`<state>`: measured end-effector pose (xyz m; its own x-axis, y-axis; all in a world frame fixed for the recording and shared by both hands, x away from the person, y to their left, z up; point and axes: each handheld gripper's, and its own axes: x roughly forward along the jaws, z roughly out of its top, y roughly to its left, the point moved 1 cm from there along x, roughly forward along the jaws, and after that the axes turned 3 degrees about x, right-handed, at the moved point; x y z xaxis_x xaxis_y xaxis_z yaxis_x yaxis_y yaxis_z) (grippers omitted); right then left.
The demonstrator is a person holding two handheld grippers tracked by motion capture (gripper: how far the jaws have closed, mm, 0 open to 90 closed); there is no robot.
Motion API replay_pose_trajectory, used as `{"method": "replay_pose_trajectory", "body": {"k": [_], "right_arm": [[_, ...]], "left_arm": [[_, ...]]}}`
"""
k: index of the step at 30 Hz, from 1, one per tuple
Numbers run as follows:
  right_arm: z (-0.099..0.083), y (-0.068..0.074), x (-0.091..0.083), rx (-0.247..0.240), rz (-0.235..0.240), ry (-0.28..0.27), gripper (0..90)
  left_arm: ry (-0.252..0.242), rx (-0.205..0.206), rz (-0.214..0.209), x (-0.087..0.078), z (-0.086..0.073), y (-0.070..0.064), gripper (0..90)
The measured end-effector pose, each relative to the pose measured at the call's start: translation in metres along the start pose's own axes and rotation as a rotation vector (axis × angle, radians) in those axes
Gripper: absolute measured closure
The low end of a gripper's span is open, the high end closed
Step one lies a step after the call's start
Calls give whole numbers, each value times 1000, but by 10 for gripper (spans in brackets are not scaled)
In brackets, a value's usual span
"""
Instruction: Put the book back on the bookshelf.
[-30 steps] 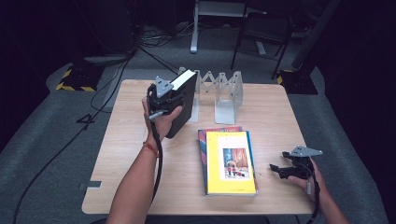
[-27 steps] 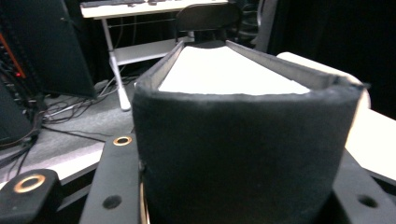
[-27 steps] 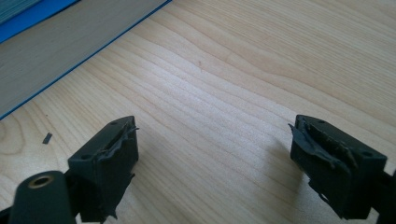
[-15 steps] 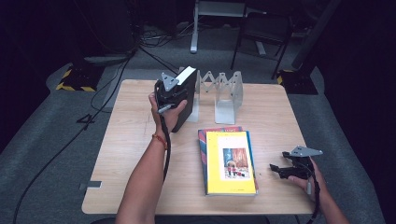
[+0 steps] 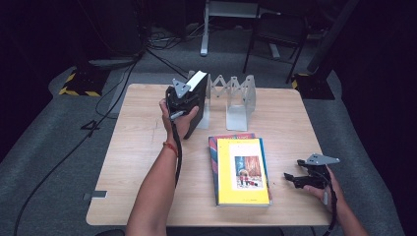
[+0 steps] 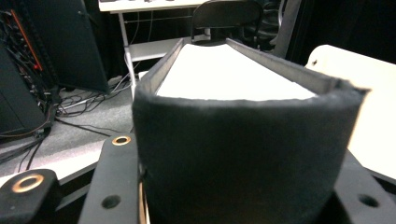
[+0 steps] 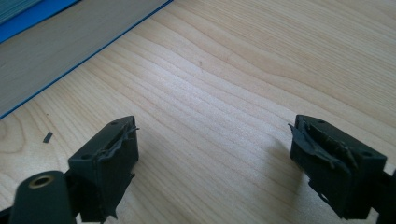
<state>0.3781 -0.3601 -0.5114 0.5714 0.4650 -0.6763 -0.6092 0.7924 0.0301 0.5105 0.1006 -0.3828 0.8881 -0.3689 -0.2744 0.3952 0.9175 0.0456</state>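
Observation:
A thick black book (image 5: 197, 93) stands upright on the table, its white page edges on top, right beside the left end of a grey metal folding book rack (image 5: 236, 96). My left gripper (image 5: 182, 105) is shut on the book's spine; in the left gripper view the black book (image 6: 243, 116) sits between the jaws of my left gripper (image 6: 238, 200). A yellow book (image 5: 243, 169) lies flat on a red and blue book (image 5: 212, 147). To their right, my right gripper (image 5: 296, 178) rests low over the table, open and empty, as my right gripper (image 7: 222, 154) shows close up.
The wooden table (image 5: 142, 147) has bare room at its left and front. A blue-edged book (image 7: 70, 37) lies just beyond the right gripper's jaws. Cables, a chair and a desk frame stand on the dark floor behind the table.
My left gripper has carried the black book slightly right and away, closer to the rack's left end. The right gripper has not moved.

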Motion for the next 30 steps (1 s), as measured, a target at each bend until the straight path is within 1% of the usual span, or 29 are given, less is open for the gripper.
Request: {"method": "replay_pose_trajectory", "body": {"k": [3,4,8,9,11,12,13,15,20,22,24,26,27,29,30], "right_arm": [[0,0,0,0,1,0,155],[0,0,0,0,1,0,155],[0,0,0,1,0,0,155],[0,0,0,1,0,0,155],[0,0,0,1,0,0,154],[0,0,0,1,0,0,154],[0,0,0,1,0,0,154],[0,0,0,3,0,0,154],[0,0,0,3,0,0,155],[0,0,0,3,0,0,155],[0,0,0,2,1,0,155],[0,0,0,2,0,0,155],[0,0,0,2,0,0,155],[0,0,0,2,1,0,155],[0,0,0,2,1,0,154]], "left_arm": [[5,-4,-4,-5,-3,2,512],[11,-5,-14,-8,-6,2,510],[27,-7,-21,-12,-10,3,506],[29,-1,-25,-12,-12,4,504],[24,-8,-34,-14,-13,4,501],[28,9,-41,-14,-12,3,500],[28,9,-41,-14,-12,3,498],[36,31,-38,-13,-10,2,495],[41,31,-25,-10,-3,6,467],[36,39,-29,-9,1,6,453],[41,51,-30,-7,7,4,435],[63,61,-34,-6,9,3,436],[71,68,-30,-5,9,2,439],[78,81,-29,-5,10,2,450],[81,81,-29,-6,10,2,456]]}}
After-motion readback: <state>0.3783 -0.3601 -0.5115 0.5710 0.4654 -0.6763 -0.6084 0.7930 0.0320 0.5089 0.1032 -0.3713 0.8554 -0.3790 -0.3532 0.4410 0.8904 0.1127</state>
